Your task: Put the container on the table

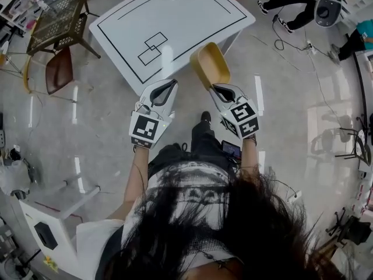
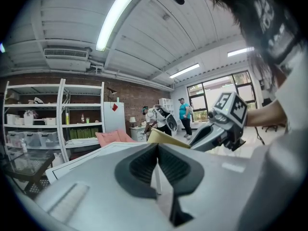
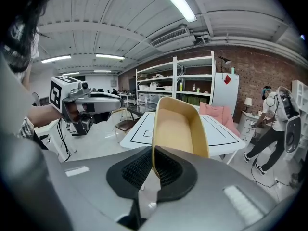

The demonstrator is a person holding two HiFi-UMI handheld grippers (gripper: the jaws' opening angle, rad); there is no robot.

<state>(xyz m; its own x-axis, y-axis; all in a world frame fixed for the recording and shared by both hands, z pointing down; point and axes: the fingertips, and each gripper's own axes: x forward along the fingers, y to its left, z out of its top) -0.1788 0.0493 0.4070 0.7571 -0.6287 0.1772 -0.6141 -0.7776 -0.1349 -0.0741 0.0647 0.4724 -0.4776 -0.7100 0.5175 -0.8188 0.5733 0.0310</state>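
Note:
A tan, oblong container [image 1: 210,65] [image 3: 178,129] hangs in the air just off the near corner of the white table [image 1: 192,22] [image 3: 219,129]. My right gripper [image 1: 221,89] [image 3: 153,165] is shut on the container's near rim and holds it tilted with its hollow facing up. My left gripper [image 1: 165,87] [image 2: 157,163] is shut with nothing in it, over the floor beside the table's near edge. The left gripper view shows the container's edge [image 2: 166,137] and the right gripper [image 2: 222,125] to its right.
The table carries black outlines and two overlapping rectangles [image 1: 152,47]. A mesh-topped stand [image 1: 58,17] and a brown chair [image 1: 58,70] are at the left. People [image 1: 303,2] stand at the far right with cables on the floor. Shelving [image 3: 175,83] lines the brick wall.

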